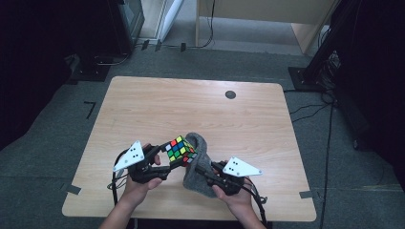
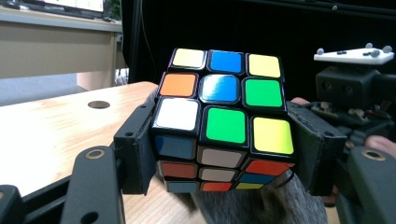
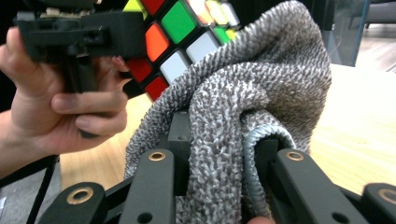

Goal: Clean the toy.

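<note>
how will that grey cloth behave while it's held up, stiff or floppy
Probably floppy: the cloth folds and bunches between the right hand-held gripper jaws. Likely light and grippy, since its knitted pile drapes against the cube without slipping.

Lab or office test room: bare wooden table with cable hole on grey carpet, tape marks, loose cables, black rig stand beyond the grippers, wooden desk behind.

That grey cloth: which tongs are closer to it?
Right. The right tongs are clamped on the grey cloth; the left tongs grip the puzzle cube just above it.
</note>
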Available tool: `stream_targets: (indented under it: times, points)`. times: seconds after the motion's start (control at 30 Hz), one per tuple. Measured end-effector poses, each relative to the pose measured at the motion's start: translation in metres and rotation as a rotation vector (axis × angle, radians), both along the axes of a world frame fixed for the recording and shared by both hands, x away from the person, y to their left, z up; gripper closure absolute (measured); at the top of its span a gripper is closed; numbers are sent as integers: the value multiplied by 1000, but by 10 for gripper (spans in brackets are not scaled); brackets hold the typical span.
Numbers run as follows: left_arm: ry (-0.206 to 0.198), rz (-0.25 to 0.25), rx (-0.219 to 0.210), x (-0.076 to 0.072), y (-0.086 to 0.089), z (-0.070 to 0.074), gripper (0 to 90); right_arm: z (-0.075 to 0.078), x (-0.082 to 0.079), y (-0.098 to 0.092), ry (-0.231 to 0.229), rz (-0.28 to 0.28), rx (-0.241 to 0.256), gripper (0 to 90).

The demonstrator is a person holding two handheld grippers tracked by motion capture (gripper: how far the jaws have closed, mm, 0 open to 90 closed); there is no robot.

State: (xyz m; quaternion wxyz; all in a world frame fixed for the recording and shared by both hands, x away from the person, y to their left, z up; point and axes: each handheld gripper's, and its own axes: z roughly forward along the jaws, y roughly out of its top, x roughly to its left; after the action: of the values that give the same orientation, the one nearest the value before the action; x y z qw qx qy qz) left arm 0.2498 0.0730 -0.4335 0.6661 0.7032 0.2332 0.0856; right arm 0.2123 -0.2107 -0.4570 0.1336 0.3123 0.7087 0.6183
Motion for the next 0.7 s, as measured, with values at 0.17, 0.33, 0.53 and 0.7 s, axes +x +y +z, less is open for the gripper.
stream_targets:
  times: [0.17, 0.33, 0.53, 0.7]
  points:
    - [4, 10, 3, 0, -1, 1, 340, -8, -5, 15, 34, 92, -49, 694]
    - [12, 39, 3, 2, 4, 1, 341, -7, 1, 7, 29, 16, -94, 692]
    - [24, 54, 27, 4, 2, -1, 341, -17, 20, -33, 106, -281, -139, 693]
    - [64, 115, 75, 8, 1, -4, 341, -36, 33, -44, 182, -331, -244, 667]
